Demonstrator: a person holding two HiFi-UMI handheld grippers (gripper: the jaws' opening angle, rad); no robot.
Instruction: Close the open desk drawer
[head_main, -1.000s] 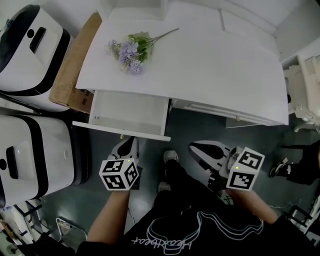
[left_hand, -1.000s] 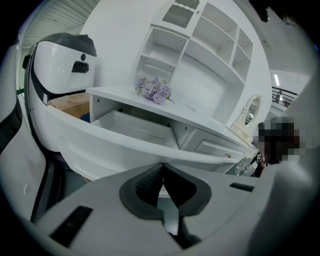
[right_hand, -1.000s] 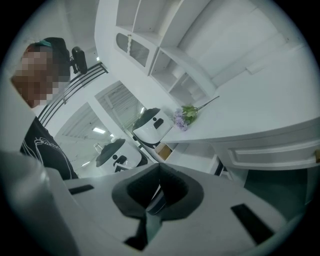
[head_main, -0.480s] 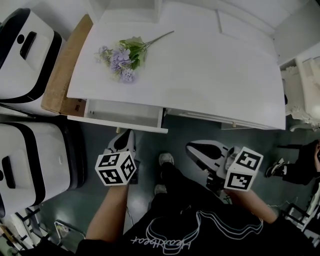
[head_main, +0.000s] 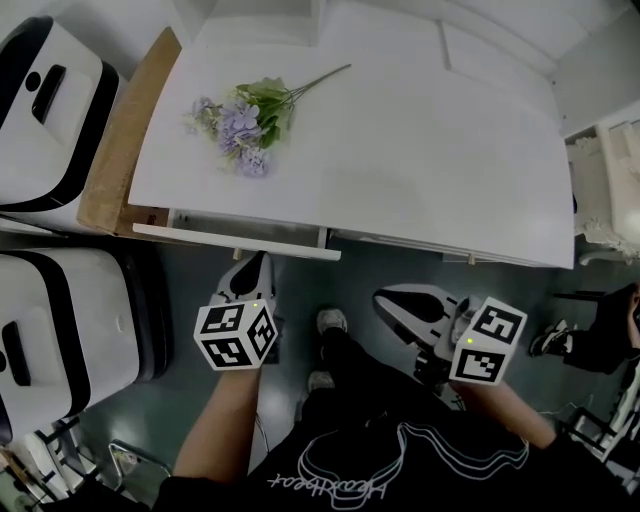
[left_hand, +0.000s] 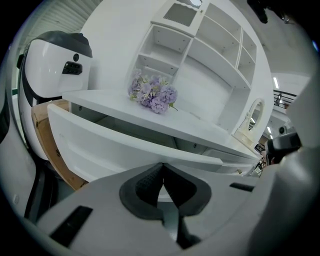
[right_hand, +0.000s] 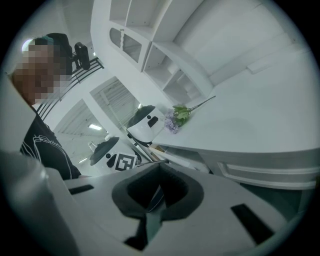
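So the left gripper (left_hand: 161, 169) has its jaws pressed together with nothing between them, tips right up at the white drawer front (left_hand: 120, 150), though I can't tell if they actually touch it. From the head view that drawer (head_main: 235, 238) sits at the left end of the desk and isn't fully in yet, its front poking out a little past the desk edge. The right gripper (right_hand: 160, 172) is also clamped closed on nothing, hanging lower and well to the right, away from the drawer. Up on the white desk top (head_main: 420, 150) lies a bunch of purple flowers (head_main: 240, 118). Left of the desk there's a cardboard box (head_main: 120, 150) and two white-and-black machines (head_main: 50, 100)
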